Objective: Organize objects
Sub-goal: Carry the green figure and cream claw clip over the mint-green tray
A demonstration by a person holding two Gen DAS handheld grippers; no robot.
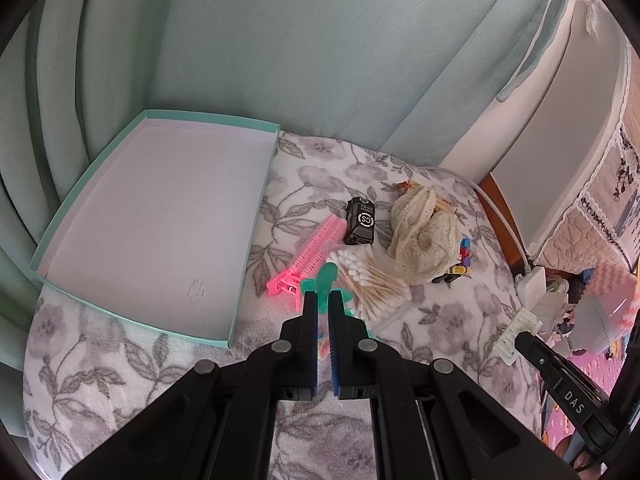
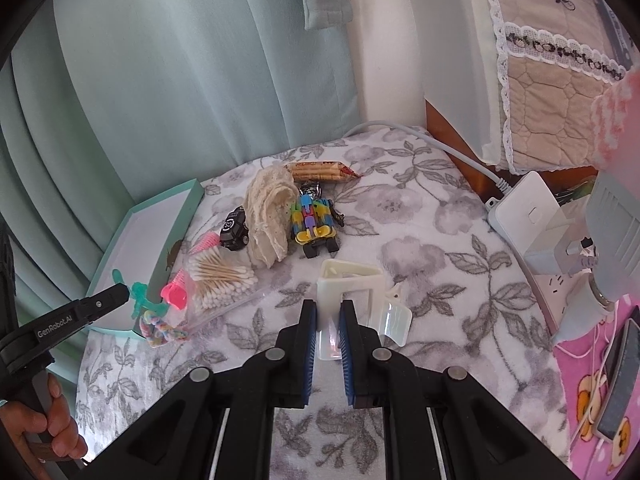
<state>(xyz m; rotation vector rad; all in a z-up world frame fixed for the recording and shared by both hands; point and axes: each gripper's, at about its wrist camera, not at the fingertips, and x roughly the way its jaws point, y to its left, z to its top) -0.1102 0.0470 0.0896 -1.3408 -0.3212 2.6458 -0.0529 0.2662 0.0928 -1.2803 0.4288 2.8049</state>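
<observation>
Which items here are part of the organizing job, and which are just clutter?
In the job:
teal box
green toy in left gripper
white clip in right gripper
pink comb
cotton swabs
black toy car
lace cloth

Lying about:
power strip
curtain

Even, soft daylight, no hard shadows; strong fisheye bending and dark vignette at edges; far right overexposed, blurred

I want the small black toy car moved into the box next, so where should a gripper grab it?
Grip the small black toy car across its narrow sides from above. It lies roof up between the pink ribbed hair clip and the cream lace cloth, so a sideways approach looks crowded.
</observation>
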